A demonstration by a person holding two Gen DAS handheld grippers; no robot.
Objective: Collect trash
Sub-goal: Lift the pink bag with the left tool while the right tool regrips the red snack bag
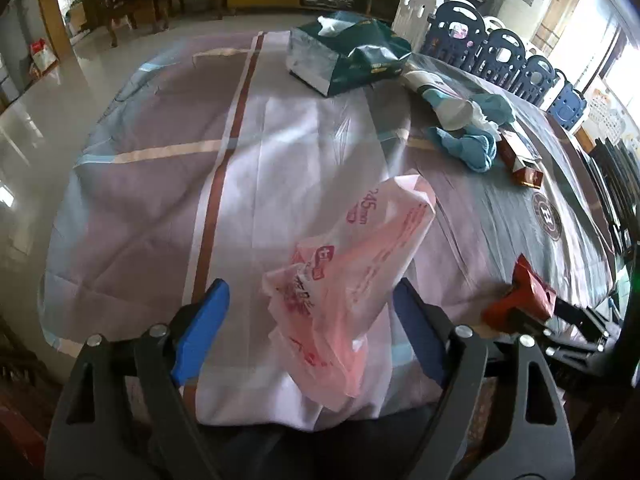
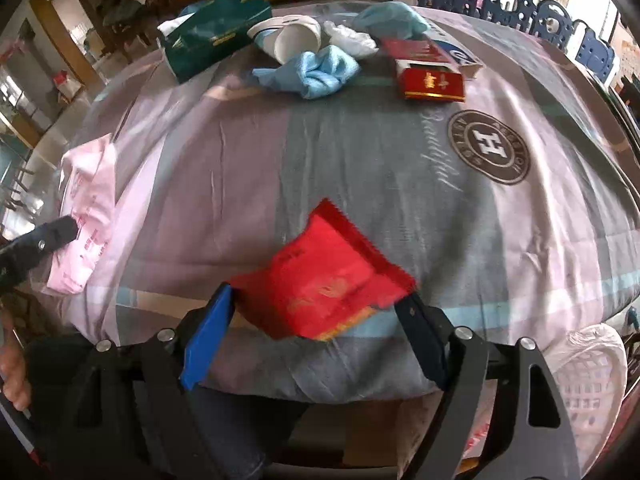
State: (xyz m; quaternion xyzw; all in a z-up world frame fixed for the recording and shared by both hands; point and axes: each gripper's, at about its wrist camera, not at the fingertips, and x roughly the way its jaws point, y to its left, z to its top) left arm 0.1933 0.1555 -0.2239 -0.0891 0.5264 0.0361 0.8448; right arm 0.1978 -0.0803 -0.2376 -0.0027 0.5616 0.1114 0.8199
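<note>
A pink printed plastic bag (image 1: 348, 280) lies crumpled near the table's front edge, between the blue pads of my left gripper (image 1: 312, 308). The pads stand wide apart and clear of it, so that gripper is open. The bag (image 2: 88, 208) also shows at the left of the right wrist view, beside a black left finger (image 2: 52, 232). A red foil packet (image 2: 328, 276), blurred and tilted, sits between the jaws of my right gripper (image 2: 318, 300), its corners near the pad tips with no clear squeeze. In the left wrist view the packet (image 1: 528, 280) shows at the right.
On the striped bedsheet covering the table (image 1: 160, 200) lie a green tissue pack (image 2: 216, 32), a tipped paper cup (image 2: 296, 40), blue cloths (image 2: 316, 72), white crumpled tissue (image 2: 352, 38) and a red cigarette box (image 2: 432, 80). A white lined basket (image 2: 588, 380) stands below right. A hand (image 2: 12, 368) shows left.
</note>
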